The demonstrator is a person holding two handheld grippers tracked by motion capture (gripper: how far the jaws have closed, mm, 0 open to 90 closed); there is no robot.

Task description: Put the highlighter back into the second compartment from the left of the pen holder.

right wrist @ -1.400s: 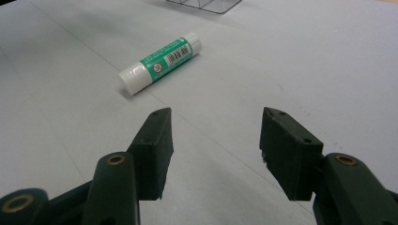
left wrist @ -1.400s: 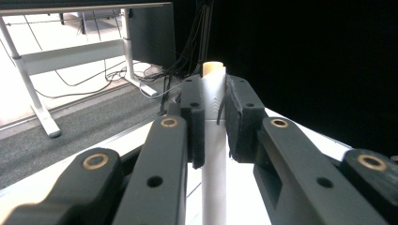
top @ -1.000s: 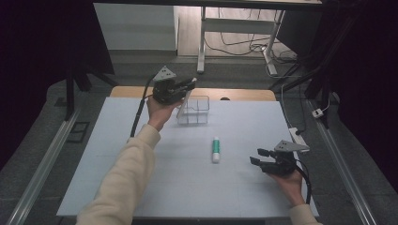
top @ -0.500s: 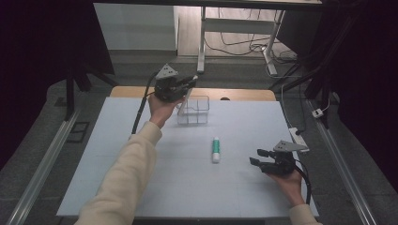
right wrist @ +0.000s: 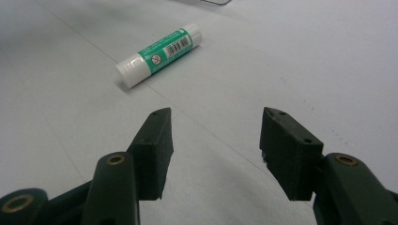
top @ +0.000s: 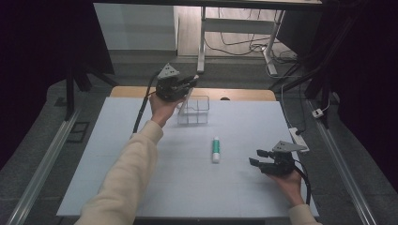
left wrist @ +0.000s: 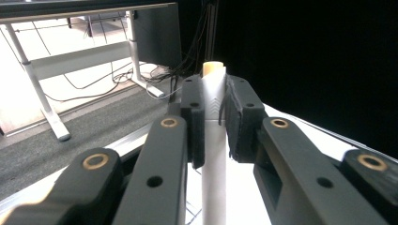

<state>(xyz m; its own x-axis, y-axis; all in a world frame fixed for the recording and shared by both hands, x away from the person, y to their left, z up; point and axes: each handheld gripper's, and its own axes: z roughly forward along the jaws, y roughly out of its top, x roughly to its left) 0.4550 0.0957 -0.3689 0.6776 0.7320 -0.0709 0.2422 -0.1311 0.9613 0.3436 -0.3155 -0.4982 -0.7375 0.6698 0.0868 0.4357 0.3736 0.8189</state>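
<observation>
My high camera looks forward and down over the whole bench (top: 141, 187). The left tongs' (left wrist: 213, 117) camera faces outward toward the room's desk legs. The right one skims close above the bench, sharing the glue stick (right wrist: 159, 55) with the overhead view.

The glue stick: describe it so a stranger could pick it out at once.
On the pale blue table, look ahead of the clear box, toward the person. The glue stick lies flat there, left of the open right gripper. It is a short tube with a green label and white ends.
</observation>
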